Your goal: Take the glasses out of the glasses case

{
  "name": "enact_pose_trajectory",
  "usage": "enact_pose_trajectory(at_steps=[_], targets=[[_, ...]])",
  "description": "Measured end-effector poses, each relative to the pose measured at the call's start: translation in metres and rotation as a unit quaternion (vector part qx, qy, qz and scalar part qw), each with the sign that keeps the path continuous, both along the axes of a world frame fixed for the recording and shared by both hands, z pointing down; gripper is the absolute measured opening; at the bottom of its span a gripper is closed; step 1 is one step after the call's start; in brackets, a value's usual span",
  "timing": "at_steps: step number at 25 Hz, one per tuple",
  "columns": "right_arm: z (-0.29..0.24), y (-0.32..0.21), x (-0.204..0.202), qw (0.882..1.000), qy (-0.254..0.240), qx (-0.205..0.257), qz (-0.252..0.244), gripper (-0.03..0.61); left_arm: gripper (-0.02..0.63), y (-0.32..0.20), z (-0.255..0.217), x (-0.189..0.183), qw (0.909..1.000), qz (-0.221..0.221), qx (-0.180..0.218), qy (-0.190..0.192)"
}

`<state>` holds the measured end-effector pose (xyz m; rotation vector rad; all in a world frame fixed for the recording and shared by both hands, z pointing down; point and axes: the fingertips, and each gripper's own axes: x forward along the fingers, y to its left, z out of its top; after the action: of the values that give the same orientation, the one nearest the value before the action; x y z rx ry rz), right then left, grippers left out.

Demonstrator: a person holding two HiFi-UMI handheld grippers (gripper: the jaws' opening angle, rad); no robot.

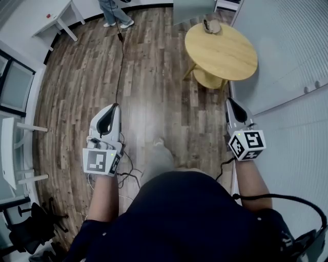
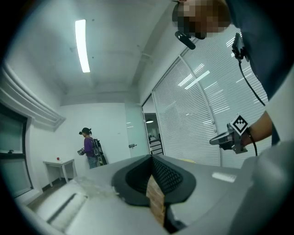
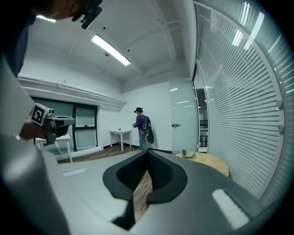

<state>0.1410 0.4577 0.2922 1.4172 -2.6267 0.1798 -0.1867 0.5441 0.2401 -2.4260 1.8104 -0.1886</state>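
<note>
Glasses case (image 1: 211, 25) on the round table (image 1: 225, 56) too small for detail; distant person (image 1: 114, 11) cropped by the top edge.

Bright, even light from ceiling strip (image 2: 81, 45); fisheye warp, dark corners.

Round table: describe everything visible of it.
The round table has a pale, smooth wooden top, with a matching wooden base showing under its near edge. It stands upright on the plank floor, close beside the slatted wall. A small brownish case lies near its far edge.
</note>
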Motion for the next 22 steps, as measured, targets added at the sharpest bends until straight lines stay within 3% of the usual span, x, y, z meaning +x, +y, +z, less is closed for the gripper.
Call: enact_pose_trajectory(at_steps=[8,13,22], targets=[[-0.007,-0.102,-0.072,1.0,0.001,0.003,0.006,0.009,0.003,-0.13,-0.021,-0.056,0.9983,0.049,0.031,-0.009],[-0.014,-0.139,-0.111,1.0,0.005,0.009,0.016,0.009,0.003,-0.192,-0.026,-0.096,0.997,0.068,0.036,-0.01],[-0.011,-0.22,-0.109,0.999,0.005,0.007,0.042,0.009,0.003,-0.294,-0.008,-0.088,0.994,0.105,0.028,0.008]])
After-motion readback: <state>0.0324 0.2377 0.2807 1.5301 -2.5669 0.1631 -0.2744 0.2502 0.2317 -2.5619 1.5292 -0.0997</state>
